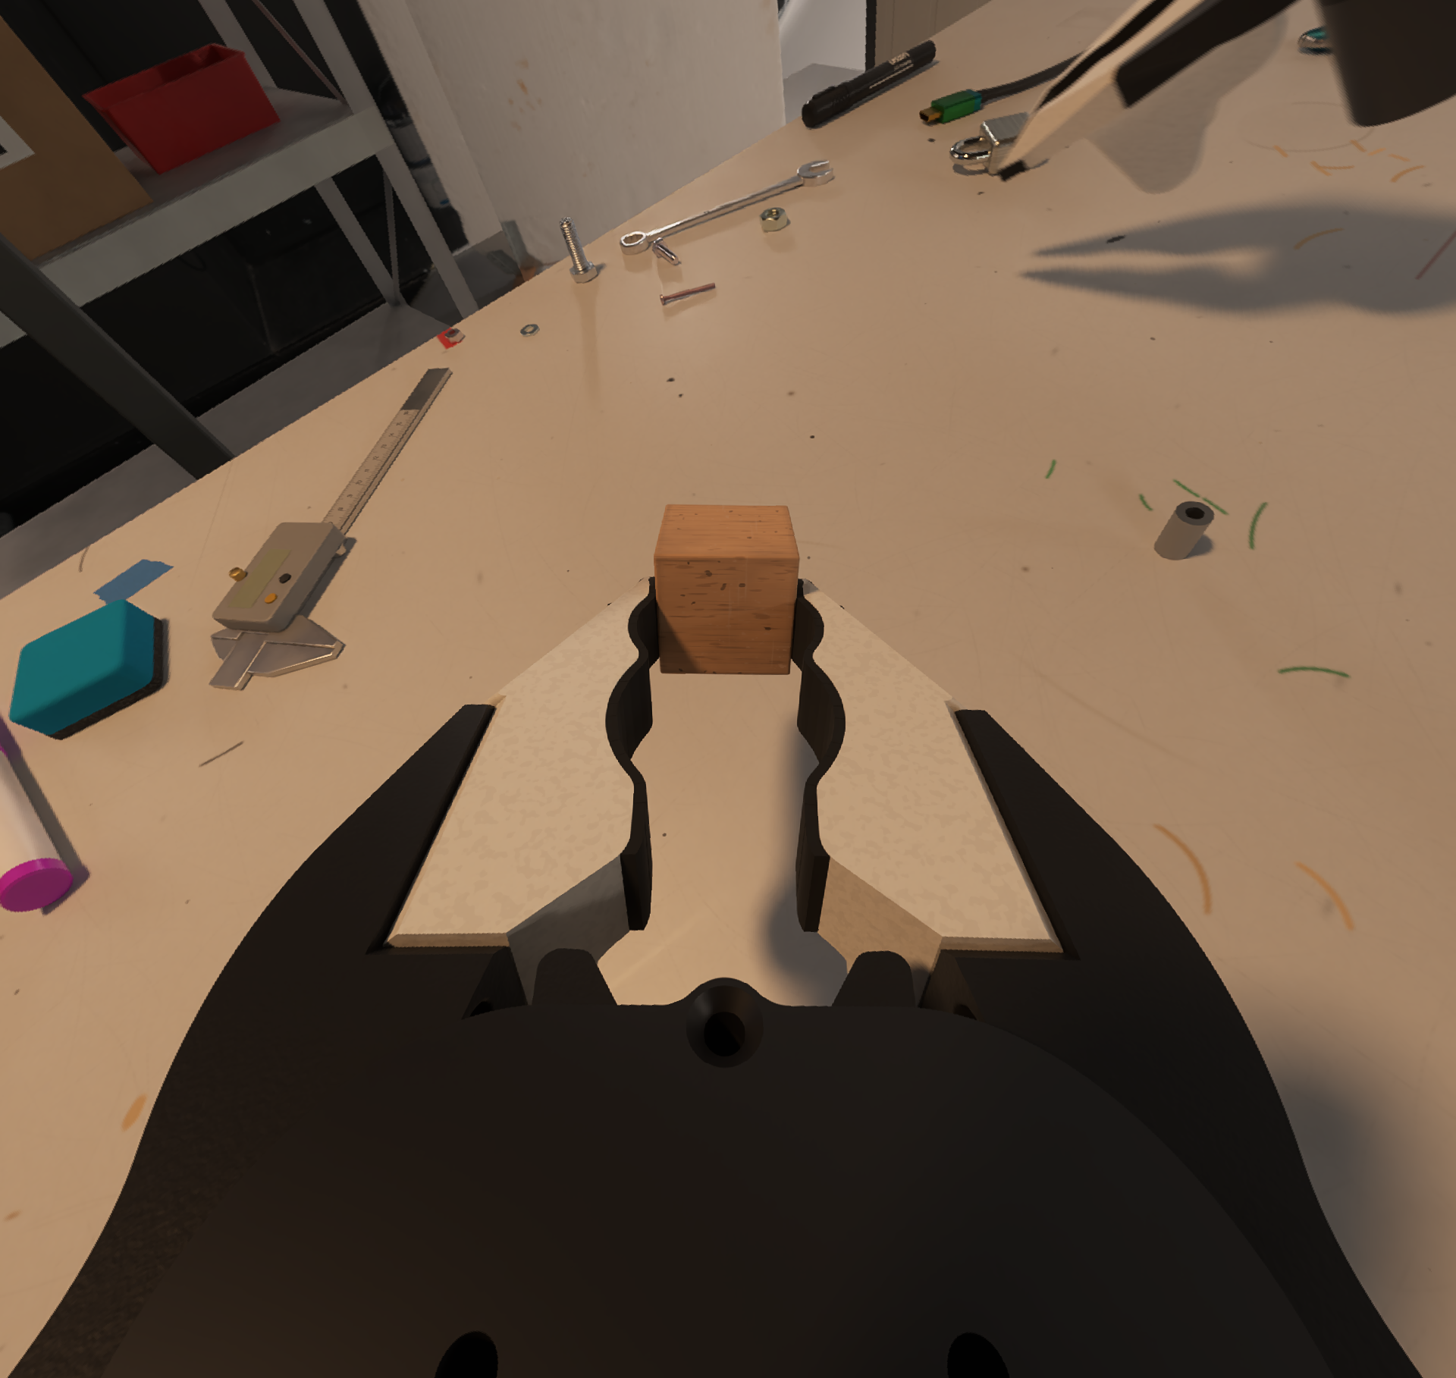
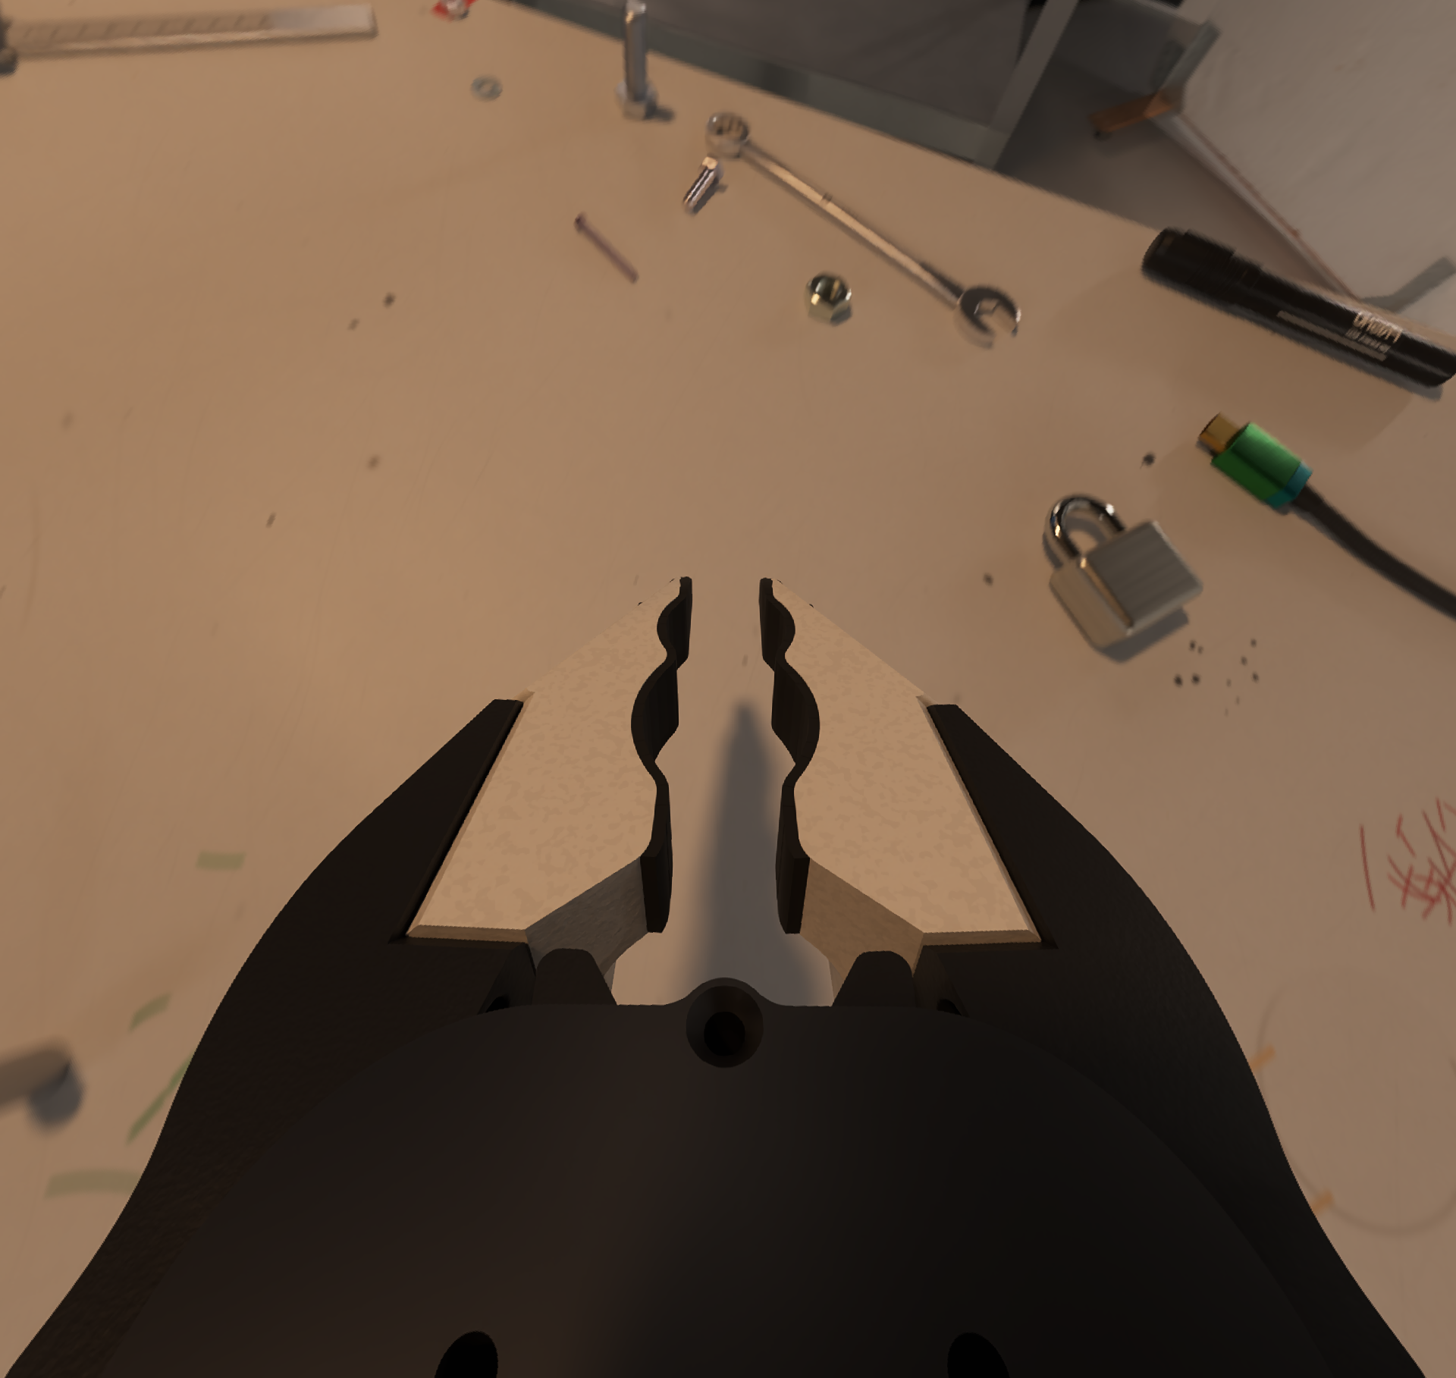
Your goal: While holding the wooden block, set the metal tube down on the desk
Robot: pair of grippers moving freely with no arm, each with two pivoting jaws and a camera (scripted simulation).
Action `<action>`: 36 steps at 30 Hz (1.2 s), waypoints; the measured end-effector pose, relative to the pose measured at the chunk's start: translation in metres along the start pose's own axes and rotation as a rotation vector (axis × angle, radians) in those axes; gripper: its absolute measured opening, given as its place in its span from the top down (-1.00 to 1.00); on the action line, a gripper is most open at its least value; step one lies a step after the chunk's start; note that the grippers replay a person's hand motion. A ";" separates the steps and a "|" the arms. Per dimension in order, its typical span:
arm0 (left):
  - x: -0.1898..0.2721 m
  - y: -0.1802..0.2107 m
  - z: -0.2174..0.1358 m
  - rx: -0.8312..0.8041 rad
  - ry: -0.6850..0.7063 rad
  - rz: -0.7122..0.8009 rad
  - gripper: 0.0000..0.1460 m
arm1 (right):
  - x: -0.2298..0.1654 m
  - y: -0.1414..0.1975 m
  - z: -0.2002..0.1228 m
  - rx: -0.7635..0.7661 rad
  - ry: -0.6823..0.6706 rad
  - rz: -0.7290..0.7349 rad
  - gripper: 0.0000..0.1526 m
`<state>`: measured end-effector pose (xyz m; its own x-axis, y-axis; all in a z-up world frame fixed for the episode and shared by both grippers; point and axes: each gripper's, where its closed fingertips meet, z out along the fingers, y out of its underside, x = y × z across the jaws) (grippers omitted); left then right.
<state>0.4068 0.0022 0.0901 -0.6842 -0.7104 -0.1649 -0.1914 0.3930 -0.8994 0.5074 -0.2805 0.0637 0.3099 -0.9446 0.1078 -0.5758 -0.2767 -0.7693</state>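
On a scuffed workshop desk [image 1: 906, 410], the left gripper [image 1: 725, 592] clamps the wooden block [image 1: 725, 592] between its fingertips, jaws closed against the cube's two sides. The metal tube [image 1: 1183, 530], a short grey cylinder, rests on the desk well to the right of the block, tilted, touching neither gripper. The right gripper [image 2: 725, 592] hangs over bare desk beyond the block, jaws set to a narrow gap with nothing between them. A padlock [image 2: 1119, 572] lies just right of its tips, with a green plug [image 2: 1257, 462] and a black marker [image 2: 1300, 308] past the padlock. A wrench [image 1: 725, 209], a nut [image 1: 774, 218] and an upright bolt [image 1: 577, 251] sit far behind the block. A caliper [image 1: 315, 544] and a teal box [image 1: 83, 666] lie to the block's left.
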 end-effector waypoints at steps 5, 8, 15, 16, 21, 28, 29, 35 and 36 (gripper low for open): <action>0.005 0.001 0.002 -0.009 0.014 0.015 0.56 | -0.001 0.043 -0.029 -0.083 -0.019 -0.028 0.79; 0.008 0.001 0.003 -0.012 0.018 0.029 0.56 | -0.002 0.061 -0.035 -0.112 -0.036 -0.007 0.80; 0.009 0.001 0.004 -0.012 0.023 0.022 0.56 | -0.012 0.089 -0.050 -0.163 -0.084 -0.020 0.81; 0.010 0.001 0.004 -0.010 0.026 0.019 0.56 | -0.014 0.091 -0.051 -0.162 -0.089 -0.021 0.82; 0.013 -0.001 0.004 -0.008 0.033 0.030 0.56 | -0.024 0.098 -0.055 -0.162 -0.109 -0.016 0.83; 0.014 -0.003 0.003 0.001 0.038 0.016 0.56 | -0.014 0.109 -0.069 -0.165 -0.101 0.001 0.84; 0.014 -0.004 0.003 0.003 0.040 0.014 0.56 | -0.011 0.111 -0.071 -0.165 -0.095 0.006 0.85; 0.015 -0.005 0.003 0.007 0.040 0.020 0.56 | -0.001 0.115 -0.081 -0.169 -0.077 0.024 0.85; 0.015 -0.005 0.003 0.007 0.043 0.017 0.56 | -0.001 0.115 -0.083 -0.166 -0.072 0.019 0.85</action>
<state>0.3993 -0.0121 0.0911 -0.7167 -0.6782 -0.1625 -0.1748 0.4003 -0.8996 0.3783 -0.3260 0.0269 0.3473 -0.9367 0.0444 -0.6975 -0.2897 -0.6555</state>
